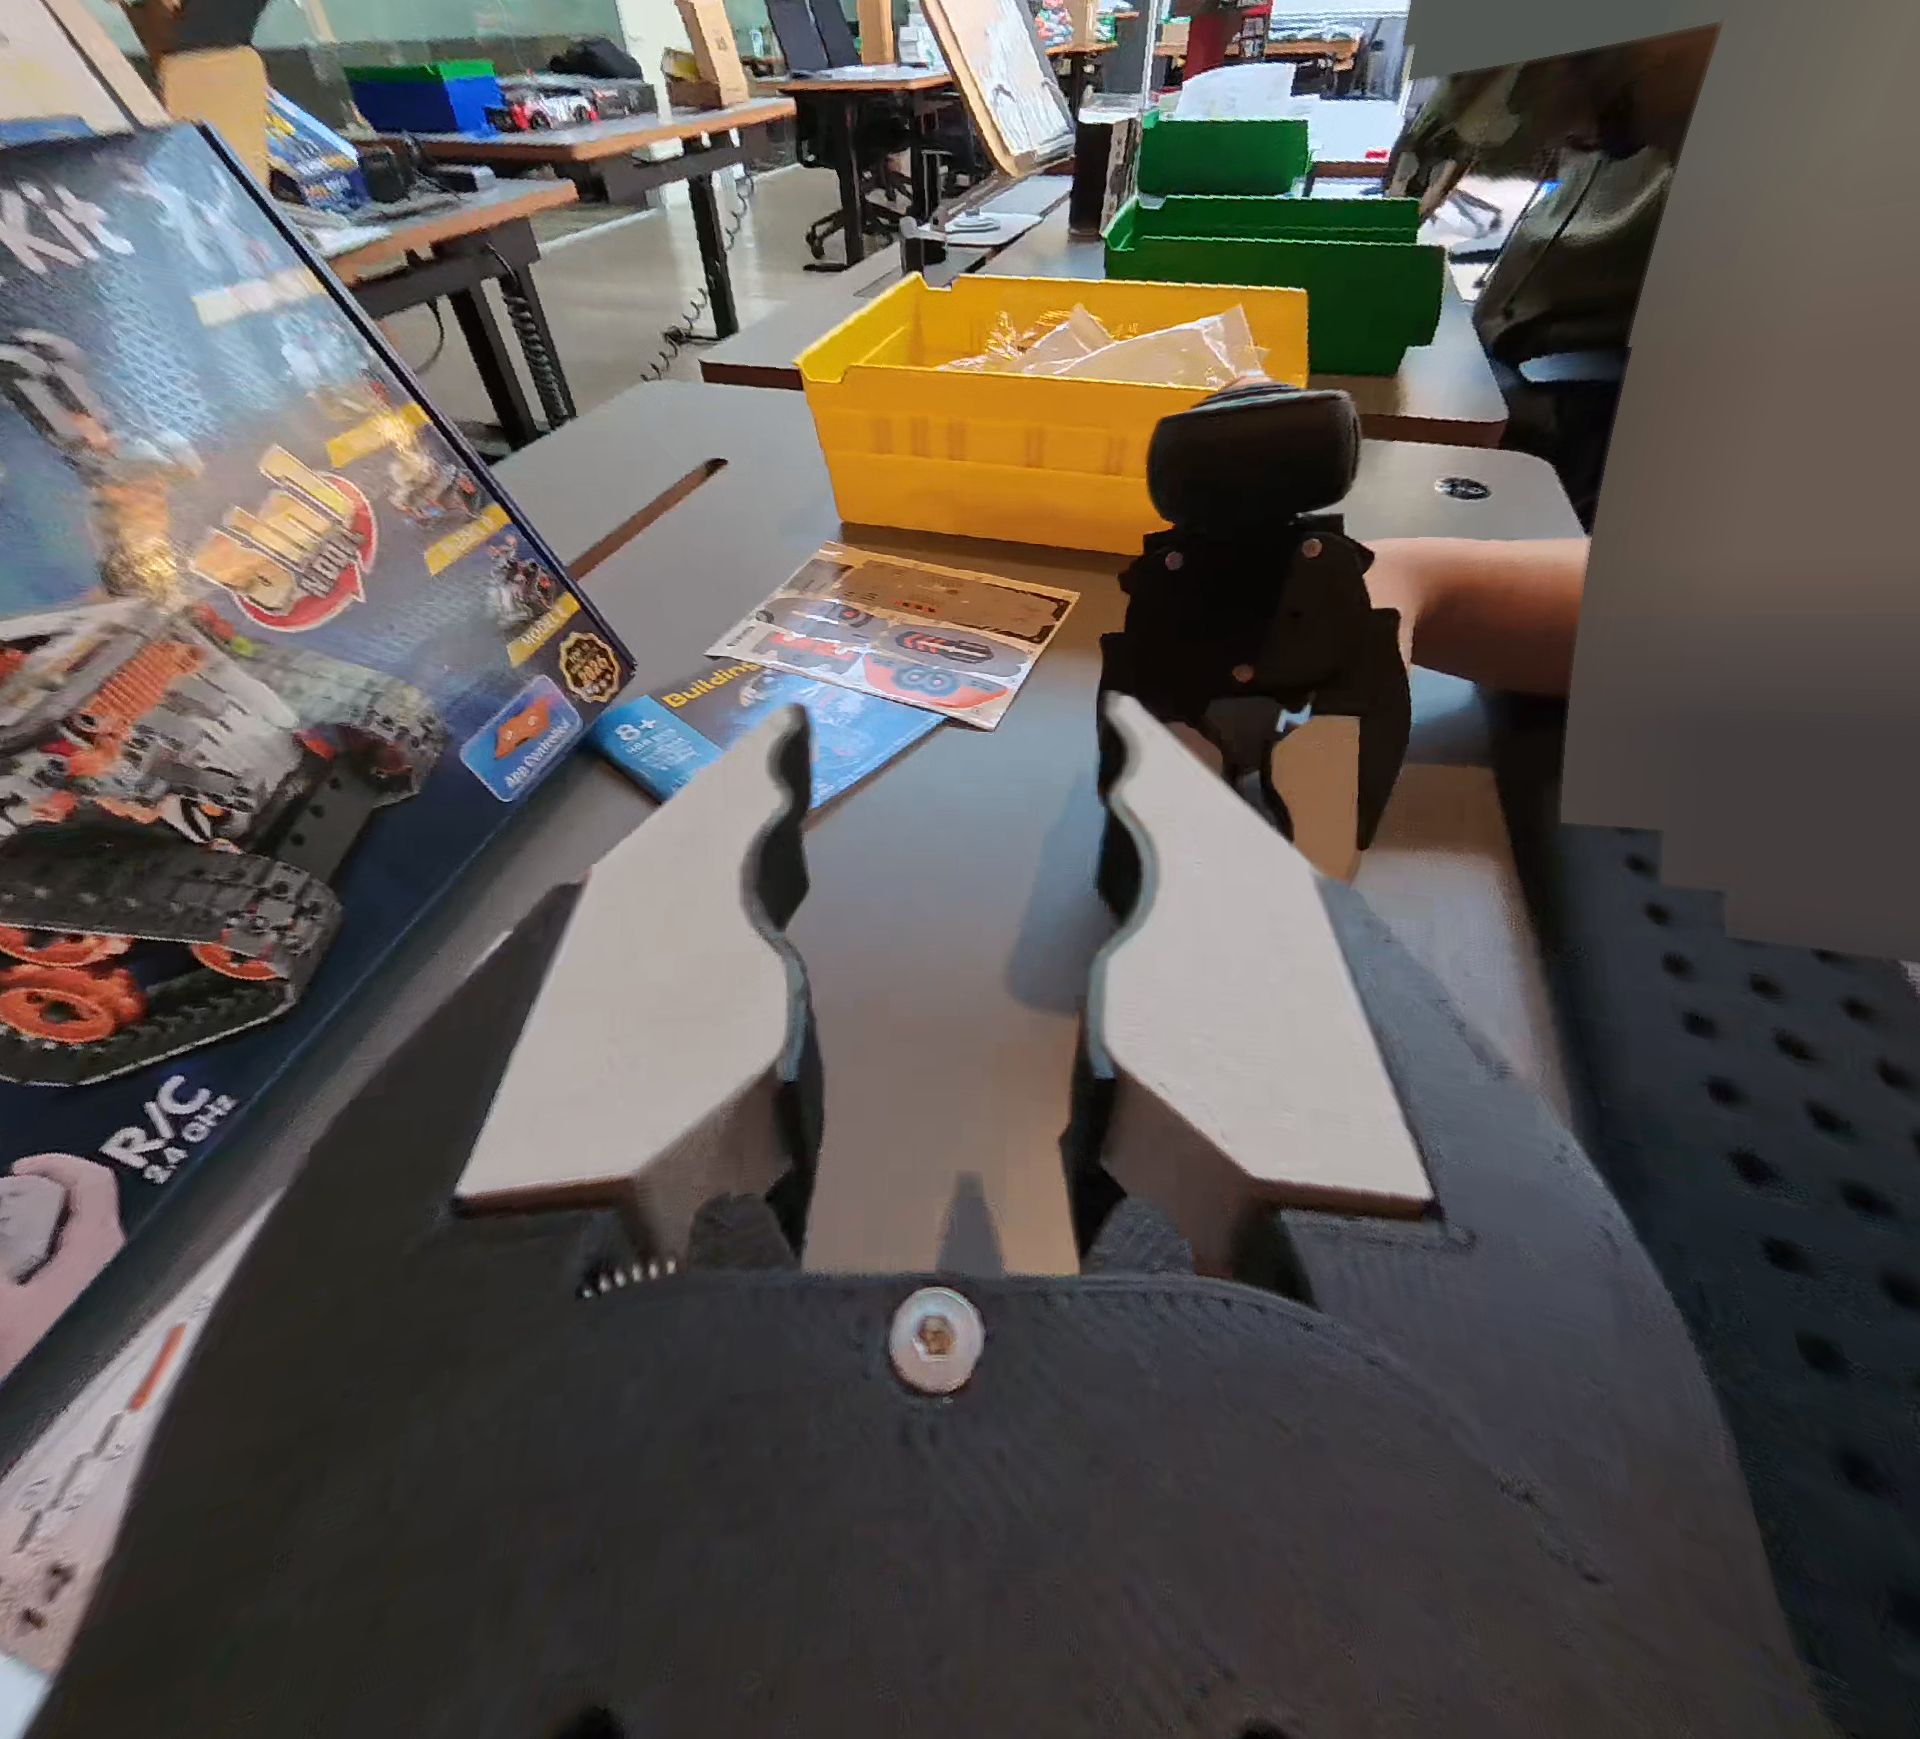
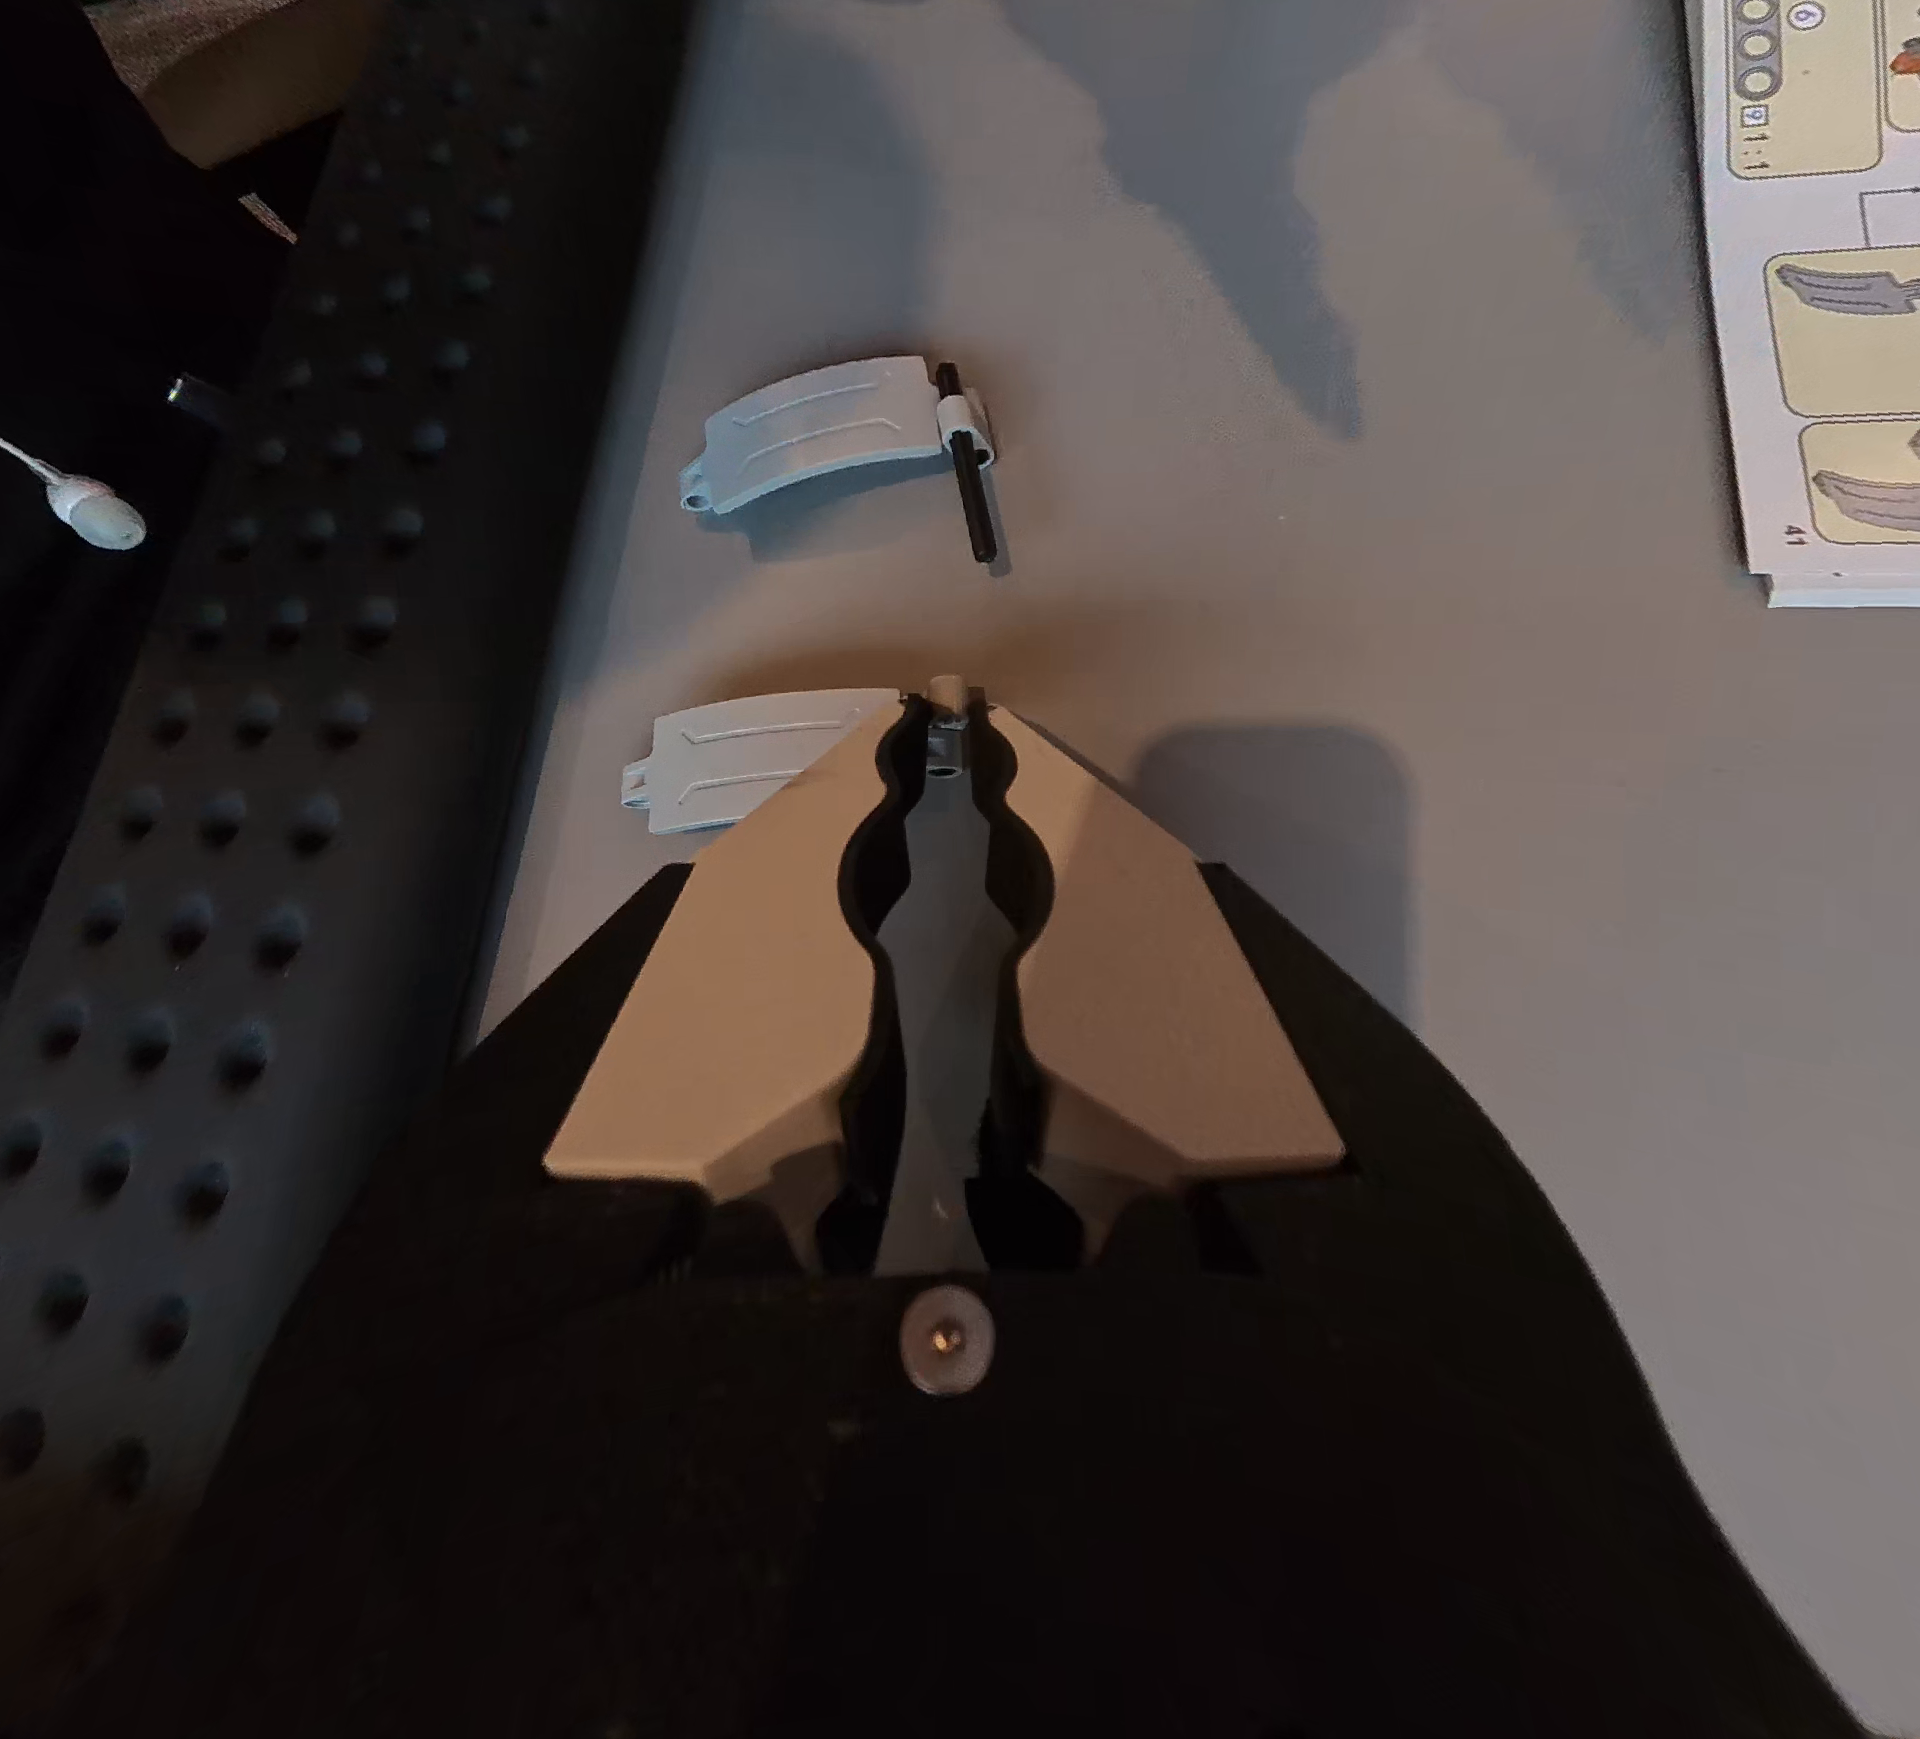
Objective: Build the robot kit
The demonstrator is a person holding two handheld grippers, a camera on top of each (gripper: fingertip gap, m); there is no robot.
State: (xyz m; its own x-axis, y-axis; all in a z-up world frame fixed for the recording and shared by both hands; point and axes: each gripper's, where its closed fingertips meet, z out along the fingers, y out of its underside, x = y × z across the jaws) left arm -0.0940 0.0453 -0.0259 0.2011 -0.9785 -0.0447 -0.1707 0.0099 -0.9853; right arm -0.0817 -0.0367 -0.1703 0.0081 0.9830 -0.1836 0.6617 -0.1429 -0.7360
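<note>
- Right gripper [image 2: 943,702]: its fingers [image 2: 1143,941] are nearly closed, tips pinching a small grey connector with a black axle [image 2: 945,739] at the end of a curved grey panel [image 2: 727,770]; the panel lies flat on the tabletop [image 2: 1351,754], its long axis running left from the tips.
- Just beyond lies a second grey panel [image 2: 821,442], long axis also left to right, with a black axle [image 2: 968,474] through a white connector at its right end, the axle pointing toward and away from the camera.
- An open instruction booklet [image 2: 1808,235] lies far right; a black studded mat [image 2: 312,754] runs along the left.
- Left gripper [image 1: 951,754]: fingers [image 1: 665,983] spread wide, holding nothing, above bare tabletop.
- Ahead of it lie a blue booklet [image 1: 769,733] and a sticker sheet [image 1: 894,635], then a yellow bin [image 1: 997,463] holding clear bags; a toy box [image 1: 239,598] leans at left.
</note>
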